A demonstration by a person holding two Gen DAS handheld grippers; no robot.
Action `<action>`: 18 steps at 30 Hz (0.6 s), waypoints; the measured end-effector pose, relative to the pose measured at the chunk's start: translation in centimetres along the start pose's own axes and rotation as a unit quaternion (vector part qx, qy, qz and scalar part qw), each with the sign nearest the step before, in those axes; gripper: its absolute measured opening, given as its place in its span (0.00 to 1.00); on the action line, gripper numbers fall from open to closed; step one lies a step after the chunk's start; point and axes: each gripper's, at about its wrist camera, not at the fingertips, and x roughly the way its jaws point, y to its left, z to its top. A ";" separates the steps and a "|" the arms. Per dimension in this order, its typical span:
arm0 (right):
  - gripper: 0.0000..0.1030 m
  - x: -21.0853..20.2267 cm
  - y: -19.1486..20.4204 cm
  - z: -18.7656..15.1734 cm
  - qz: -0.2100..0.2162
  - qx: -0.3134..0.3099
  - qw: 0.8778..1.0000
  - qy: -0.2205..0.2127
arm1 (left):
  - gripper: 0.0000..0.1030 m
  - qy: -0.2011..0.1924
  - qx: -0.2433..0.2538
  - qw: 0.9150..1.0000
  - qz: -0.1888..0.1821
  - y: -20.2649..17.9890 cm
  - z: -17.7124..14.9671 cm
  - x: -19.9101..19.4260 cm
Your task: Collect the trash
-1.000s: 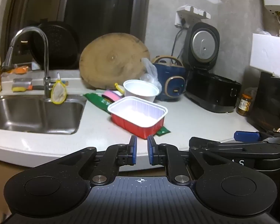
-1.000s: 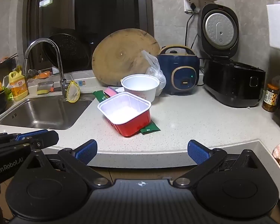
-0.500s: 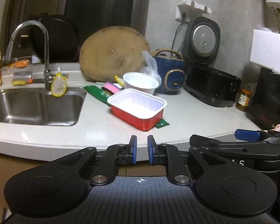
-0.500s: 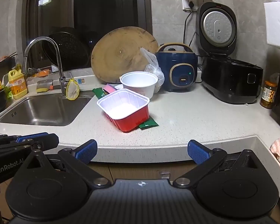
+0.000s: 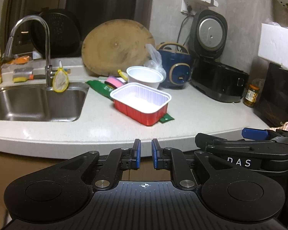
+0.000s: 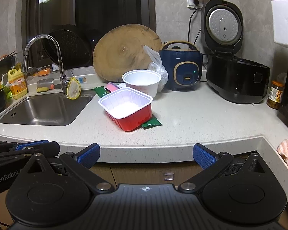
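A red tray with a white inside (image 5: 142, 103) (image 6: 127, 107) lies on the counter on top of a green wrapper (image 5: 166, 118) (image 6: 151, 123). Behind it stand a white bowl (image 5: 144, 76) (image 6: 142, 83), a pink packet (image 5: 114, 81) (image 6: 111, 87), another green wrapper (image 5: 100, 88) and a clear plastic bag (image 6: 156, 69). My left gripper (image 5: 145, 154) is nearly shut and empty, held off the counter's front edge. My right gripper (image 6: 146, 155) is open and empty, also in front of the edge.
A steel sink (image 6: 42, 111) with a tap (image 6: 59, 72) lies left. A round wooden board (image 6: 124, 51), a blue cooker (image 6: 182, 67) and an open black rice cooker (image 6: 234, 76) stand at the back. A jar (image 6: 275, 94) stands right. A drawer (image 6: 155, 174) is below the counter.
Both grippers have pulled back and lowered a little from the counter, so the edge sits higher in view. The jaws have not changed.
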 end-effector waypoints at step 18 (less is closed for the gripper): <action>1.00 0.4 -0.1 -0.2 0.003 0.001 1.000 0.014 | 0.16 0.018 -0.009 1.000 0.001 -0.1 0.0 0.5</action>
